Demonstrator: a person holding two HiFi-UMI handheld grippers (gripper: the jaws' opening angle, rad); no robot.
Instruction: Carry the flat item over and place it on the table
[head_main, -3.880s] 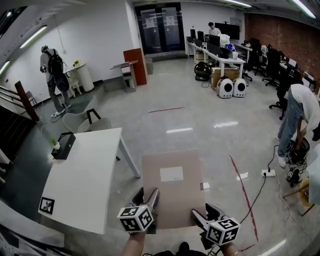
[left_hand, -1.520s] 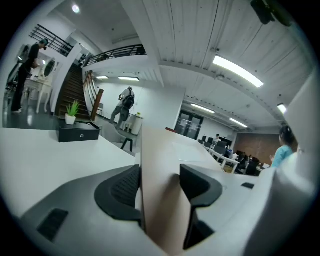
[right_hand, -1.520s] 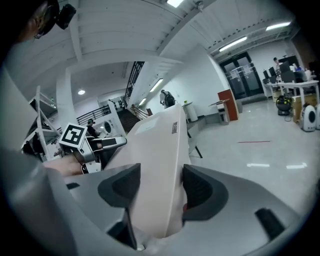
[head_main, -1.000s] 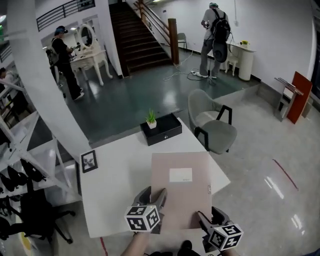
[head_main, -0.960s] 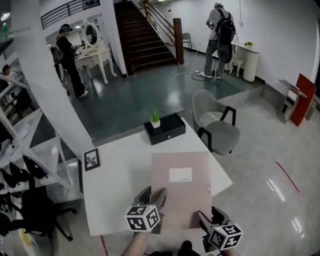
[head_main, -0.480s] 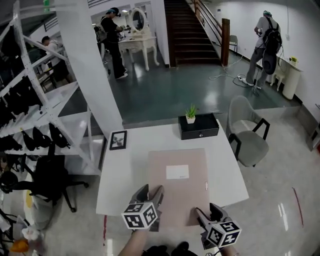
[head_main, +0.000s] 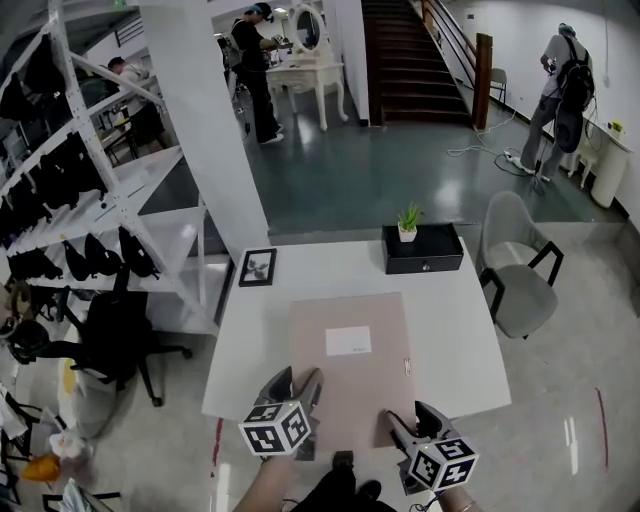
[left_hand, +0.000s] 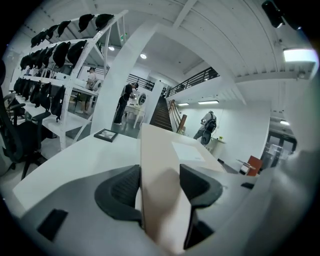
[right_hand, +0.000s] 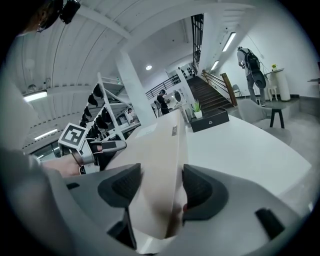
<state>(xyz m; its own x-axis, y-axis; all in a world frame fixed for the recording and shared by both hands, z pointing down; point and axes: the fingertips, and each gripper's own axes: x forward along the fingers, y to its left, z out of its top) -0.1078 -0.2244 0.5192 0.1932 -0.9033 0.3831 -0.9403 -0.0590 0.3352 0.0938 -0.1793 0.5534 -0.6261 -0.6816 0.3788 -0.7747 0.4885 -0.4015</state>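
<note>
A flat tan folder (head_main: 348, 358) with a white label hangs level over the white table (head_main: 455, 340), held by its near edge. My left gripper (head_main: 296, 392) is shut on the folder's near left corner, my right gripper (head_main: 398, 430) on its near right corner. In the left gripper view the folder (left_hand: 160, 165) runs out between the dark jaws of the left gripper (left_hand: 157, 192) toward the table (left_hand: 85, 150). In the right gripper view the folder (right_hand: 165, 145) is pinched in the right gripper (right_hand: 160, 192), with the left gripper's marker cube (right_hand: 75, 137) beyond it.
On the table's far side stand a black box (head_main: 424, 248) with a small potted plant (head_main: 407, 220) and a framed picture (head_main: 258, 267). A grey chair (head_main: 520, 265) is at the table's right. White shelving with dark bags (head_main: 90, 230) and an office chair (head_main: 120, 335) are left. People stand far back.
The view has swung left and forward: the table now lies squarely under the folder, and the shelving has come into view at left. Both grippers keep their hold.
</note>
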